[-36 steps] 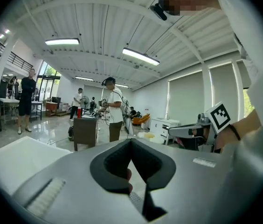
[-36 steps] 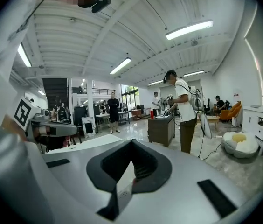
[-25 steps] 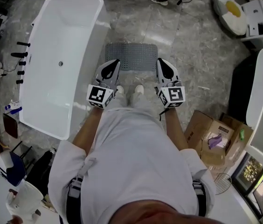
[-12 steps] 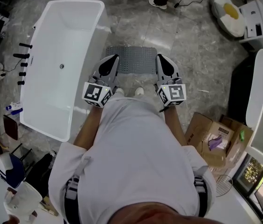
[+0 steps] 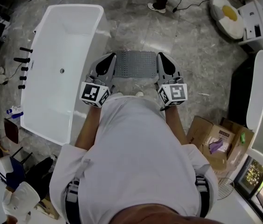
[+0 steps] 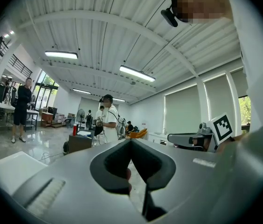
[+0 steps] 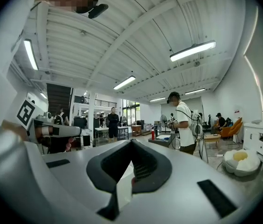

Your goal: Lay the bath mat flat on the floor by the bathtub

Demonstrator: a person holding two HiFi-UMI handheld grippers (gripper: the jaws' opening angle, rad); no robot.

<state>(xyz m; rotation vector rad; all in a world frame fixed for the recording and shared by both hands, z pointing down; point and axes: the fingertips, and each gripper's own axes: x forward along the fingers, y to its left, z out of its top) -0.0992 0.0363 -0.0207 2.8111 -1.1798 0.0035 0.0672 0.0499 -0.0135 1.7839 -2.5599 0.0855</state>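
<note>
Grey bath mat (image 5: 136,65), flat, between hand-held grippers (image 5: 109,58) (image 5: 162,57)

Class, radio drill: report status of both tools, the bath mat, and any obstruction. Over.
Left tool shut, empty. Right tool shut, empty. Bath mat flat on floor beside bathtub. Nothing seen on it.

White short-sleeved T-shirt (image 5: 136,157), dark straps (image 5: 72,197) at both hips, white shoes (image 5: 140,94). Grey-white shells on left gripper (image 5: 108,56) and right gripper (image 5: 162,56), black insets (image 5: 104,69), marker cube (image 5: 94,93) at each 6 o'clock end.
</note>
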